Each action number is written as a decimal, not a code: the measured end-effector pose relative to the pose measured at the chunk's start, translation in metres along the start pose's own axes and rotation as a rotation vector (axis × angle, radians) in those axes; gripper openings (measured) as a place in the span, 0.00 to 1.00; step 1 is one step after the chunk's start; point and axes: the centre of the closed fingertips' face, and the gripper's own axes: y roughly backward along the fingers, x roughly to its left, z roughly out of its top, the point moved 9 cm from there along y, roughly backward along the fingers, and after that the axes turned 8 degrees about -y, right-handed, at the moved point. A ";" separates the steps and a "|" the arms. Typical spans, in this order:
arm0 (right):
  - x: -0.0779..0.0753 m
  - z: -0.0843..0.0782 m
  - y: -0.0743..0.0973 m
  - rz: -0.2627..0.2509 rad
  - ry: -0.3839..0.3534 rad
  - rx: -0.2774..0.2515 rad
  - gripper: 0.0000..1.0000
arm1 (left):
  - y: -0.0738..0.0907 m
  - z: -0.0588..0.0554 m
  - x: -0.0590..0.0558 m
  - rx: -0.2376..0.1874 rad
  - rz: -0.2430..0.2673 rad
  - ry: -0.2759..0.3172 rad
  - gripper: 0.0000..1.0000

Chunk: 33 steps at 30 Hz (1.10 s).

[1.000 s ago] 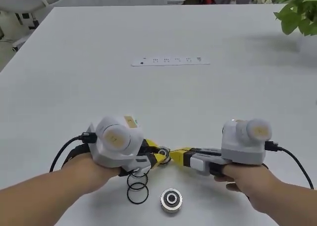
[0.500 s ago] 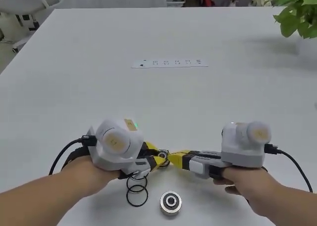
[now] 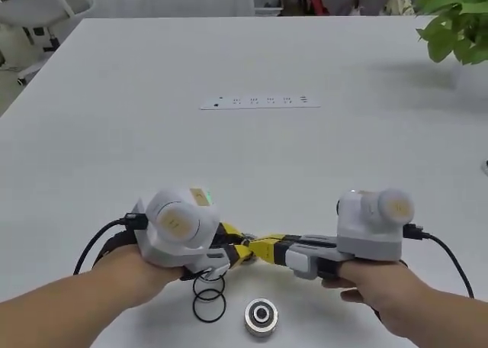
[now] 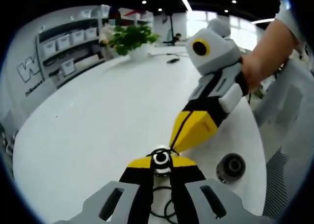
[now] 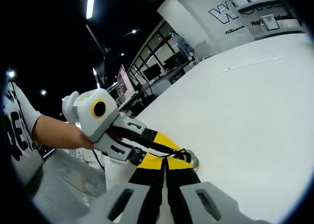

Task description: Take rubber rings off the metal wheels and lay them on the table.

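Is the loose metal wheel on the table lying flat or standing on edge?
Lying flat: the wheel rests on the table with its round face and centre hole turned upward.

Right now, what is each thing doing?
Left gripper, jaws shut on the held wheel.
Right gripper, jaws shut, tips against the held wheel.
Two rubber rings, off, lying flat on the table.
Other wheel, lying flat on the table, untouched.
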 end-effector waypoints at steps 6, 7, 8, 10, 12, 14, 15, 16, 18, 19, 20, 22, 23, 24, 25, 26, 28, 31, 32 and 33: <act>-0.004 0.000 0.005 -0.016 -0.013 -0.006 0.00 | 0.000 0.000 0.000 0.000 -0.002 -0.002 0.11; -0.005 0.001 0.005 -0.024 -0.009 -0.005 0.00 | 0.000 0.000 0.000 -0.001 -0.003 -0.004 0.11; -0.006 0.001 0.005 -0.025 -0.001 -0.002 0.00 | 0.000 0.000 0.001 -0.002 -0.005 -0.003 0.12; -0.008 0.001 0.006 -0.037 0.008 0.005 0.00 | 0.000 0.000 0.001 -0.001 -0.007 -0.001 0.12; -0.010 0.001 0.006 -0.041 0.013 0.007 0.00 | 0.000 0.000 0.001 -0.006 -0.008 -0.003 0.12; -0.012 0.000 0.006 -0.048 0.024 0.012 0.00 | 0.000 0.000 0.001 -0.010 -0.010 0.001 0.12; -0.012 0.000 0.007 -0.049 0.024 0.012 0.00 | 0.000 0.000 0.001 -0.010 -0.011 -0.002 0.12; -0.012 0.000 0.007 -0.046 0.022 0.009 0.00 | 0.000 0.000 0.002 -0.009 -0.011 -0.002 0.12; -0.012 0.000 0.006 -0.047 0.026 0.008 0.00 | 0.000 0.001 0.002 -0.008 -0.013 -0.007 0.12; -0.011 0.000 0.006 -0.045 0.026 0.006 0.00 | 0.000 0.001 0.002 -0.008 -0.013 -0.009 0.13; -0.011 0.001 0.006 -0.043 0.027 0.005 0.00 | 0.000 0.001 0.002 -0.009 -0.013 -0.008 0.13; -0.011 0.001 0.005 -0.042 0.030 0.006 0.00 | 0.000 0.001 0.002 -0.009 -0.013 -0.008 0.13; -0.011 0.001 0.004 -0.041 0.028 0.005 0.00 | 0.001 0.001 0.002 -0.008 -0.013 -0.006 0.13; -0.011 0.001 0.004 -0.041 0.027 0.005 0.00 | 0.001 0.001 0.001 -0.008 -0.014 -0.002 0.13; -0.011 0.001 0.004 -0.042 0.026 0.004 0.00 | 0.001 0.000 0.002 -0.008 -0.012 -0.003 0.14; -0.011 0.001 0.004 -0.043 0.023 0.001 0.00 | 0.002 0.000 0.002 -0.007 -0.010 -0.003 0.15; -0.011 0.001 0.004 -0.042 0.017 -0.006 0.00 | 0.004 -0.001 0.003 -0.008 -0.009 0.001 0.18; -0.011 0.002 0.004 -0.041 0.009 -0.010 0.00 | 0.009 -0.002 0.004 -0.018 -0.017 0.015 0.23; -0.011 0.002 0.004 -0.040 0.009 -0.010 0.00 | 0.010 -0.002 0.005 -0.019 -0.019 0.014 0.23; -0.011 0.002 0.004 -0.040 0.010 -0.012 0.00 | 0.012 -0.001 0.005 -0.024 -0.023 0.015 0.25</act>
